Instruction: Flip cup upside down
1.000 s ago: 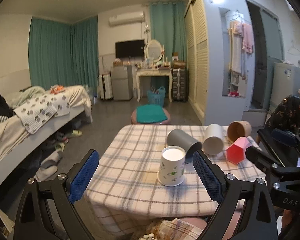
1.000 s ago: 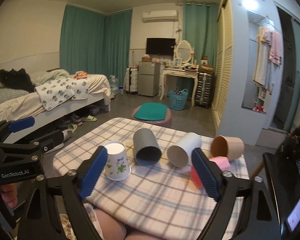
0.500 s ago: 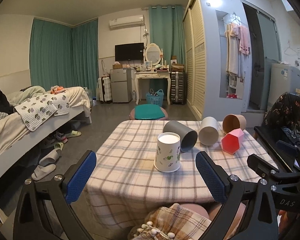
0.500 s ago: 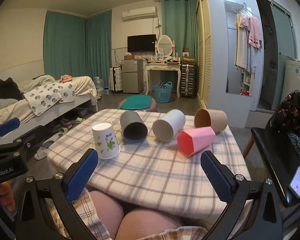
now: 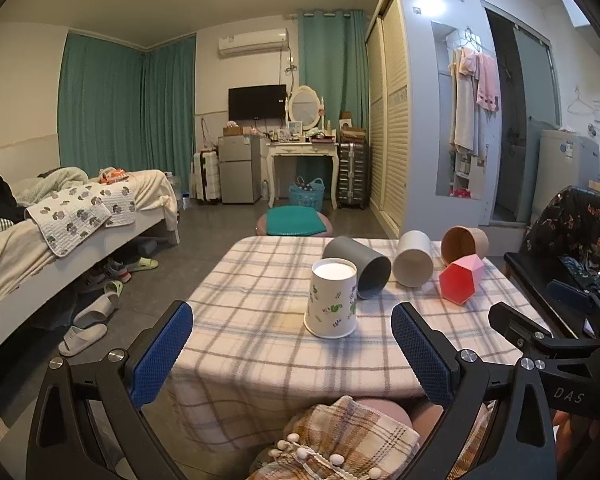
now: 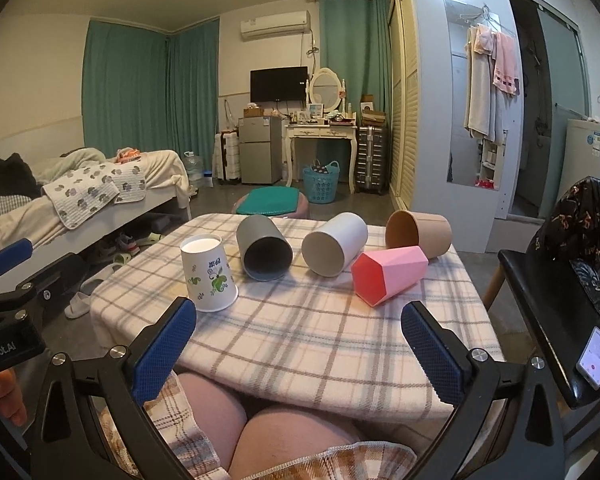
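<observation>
Both grippers, left gripper [image 5: 292,354] and right gripper [image 6: 300,354], are gaping wide and holding nothing. The paper cup [image 6: 209,274] is standing upside down on the table [image 6: 320,336], at the right gripper's eleven o'clock, the gray cup [image 6: 263,253] lying at its two o'clock.

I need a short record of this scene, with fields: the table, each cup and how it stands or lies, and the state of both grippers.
table: checked cloth
paper cup: white with green print, upside down, wide mouth on the cloth
grey cup: on its side, mouth toward the camera
white cup: on its side
brown cup: on its side, farthest right
pink cup: six-sided, on its side
left gripper: open, holds nothing
right gripper: open, holds nothing
</observation>
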